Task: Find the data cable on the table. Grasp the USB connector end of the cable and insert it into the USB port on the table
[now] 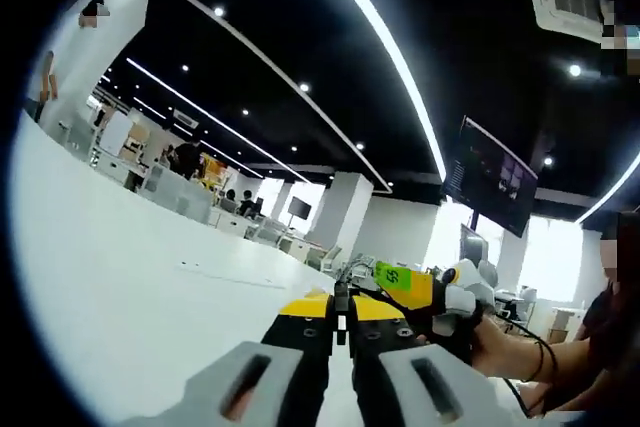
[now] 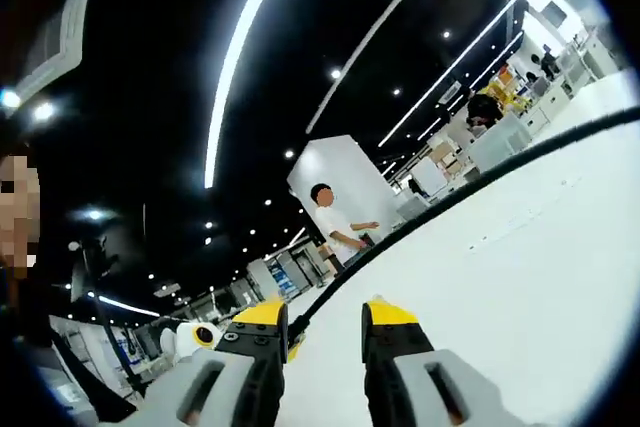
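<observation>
Office trial: the right gripper (image 2: 325, 319) is being held over the white table (image 2: 520, 277), its yellow-tipped jaws being kept well apart with nothing between them. A person in a white shirt (image 2: 335, 222) is being framed at 12 o'clock, beyond the table's dark edge.

In the left gripper view, the left gripper (image 1: 341, 309) is being held low over the same table, its jaws being pressed almost together with only a thin dark slit between the tips; nothing can be made out in their grip. At 3 o'clock from it, the right gripper is being carried in a hand (image 1: 492, 347). A dark monitor (image 1: 490, 177) is being displayed at 1 o'clock. Small grey clutter (image 1: 350, 272) is being glimpsed at 12 o'clock, just past the tips, too small to identify. Where the data cable is lying cannot be told.
</observation>
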A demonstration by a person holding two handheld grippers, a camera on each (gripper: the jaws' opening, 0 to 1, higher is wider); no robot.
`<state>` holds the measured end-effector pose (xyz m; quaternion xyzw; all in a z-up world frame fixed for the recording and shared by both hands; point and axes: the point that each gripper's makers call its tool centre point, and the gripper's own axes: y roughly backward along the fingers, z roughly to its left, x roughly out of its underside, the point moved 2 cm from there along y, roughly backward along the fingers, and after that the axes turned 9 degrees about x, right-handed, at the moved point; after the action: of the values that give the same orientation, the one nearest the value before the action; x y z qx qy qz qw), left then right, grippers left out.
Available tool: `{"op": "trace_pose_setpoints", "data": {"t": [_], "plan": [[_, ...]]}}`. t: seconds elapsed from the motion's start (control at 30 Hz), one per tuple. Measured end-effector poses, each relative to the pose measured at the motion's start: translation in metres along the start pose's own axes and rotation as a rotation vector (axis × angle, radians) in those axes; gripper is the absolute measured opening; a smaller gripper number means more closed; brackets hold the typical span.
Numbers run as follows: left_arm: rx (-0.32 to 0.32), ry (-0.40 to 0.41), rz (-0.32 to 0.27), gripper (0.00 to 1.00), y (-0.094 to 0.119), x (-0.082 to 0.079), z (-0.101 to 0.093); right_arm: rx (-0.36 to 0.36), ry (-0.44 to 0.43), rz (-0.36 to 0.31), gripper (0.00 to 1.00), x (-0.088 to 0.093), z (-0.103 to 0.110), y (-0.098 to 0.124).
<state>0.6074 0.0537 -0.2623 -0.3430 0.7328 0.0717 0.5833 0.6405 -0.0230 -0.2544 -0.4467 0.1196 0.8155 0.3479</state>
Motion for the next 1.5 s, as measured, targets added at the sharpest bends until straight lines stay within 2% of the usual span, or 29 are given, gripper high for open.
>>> {"op": "trace_pose_setpoints", "data": {"t": [0.1, 0.23, 0.3, 0.4, 0.5, 0.63, 0.83, 0.97, 1.13, 1.3, 1.5], "plan": [[0.011, 0.038, -0.008, 0.06, 0.000, 0.003, 0.000, -0.017, -0.073, -0.029, 0.27, -0.004, 0.001, -0.009], [0.026, 0.038, -0.004, 0.06, -0.002, 0.005, -0.002, -0.027, -0.143, -0.035, 0.24, -0.005, 0.002, -0.016], [0.032, 0.032, -0.005, 0.06, -0.004, 0.005, -0.002, -0.037, -0.181, -0.036, 0.22, 0.003, 0.010, -0.012], [0.038, 0.032, -0.002, 0.06, -0.005, 0.006, -0.003, -0.027, -0.195, -0.025, 0.17, 0.005, 0.010, -0.015], [0.043, 0.026, -0.001, 0.06, -0.006, 0.005, -0.003, -0.009, -0.146, -0.007, 0.12, 0.010, 0.010, -0.016], [0.053, 0.028, -0.013, 0.06, -0.007, 0.004, -0.004, -0.010, -0.140, -0.019, 0.11, 0.008, 0.011, -0.017], [0.054, 0.029, -0.005, 0.06, -0.007, 0.008, -0.005, -0.015, -0.170, -0.011, 0.10, 0.011, 0.009, -0.020], [0.069, 0.049, 0.000, 0.06, -0.009, 0.012, -0.008, -0.051, -0.203, -0.024, 0.06, 0.006, 0.014, -0.014], [0.070, 0.050, 0.020, 0.07, -0.010, 0.017, -0.009, -0.053, -0.105, -0.016, 0.05, 0.007, 0.020, -0.012], [0.065, 0.024, 0.016, 0.08, -0.010, 0.014, -0.008, -0.056, -0.109, -0.004, 0.05, 0.007, 0.019, -0.017], [0.044, 0.002, 0.040, 0.10, -0.010, 0.018, -0.006, -0.042, -0.057, 0.010, 0.05, 0.009, 0.017, -0.017]]}}
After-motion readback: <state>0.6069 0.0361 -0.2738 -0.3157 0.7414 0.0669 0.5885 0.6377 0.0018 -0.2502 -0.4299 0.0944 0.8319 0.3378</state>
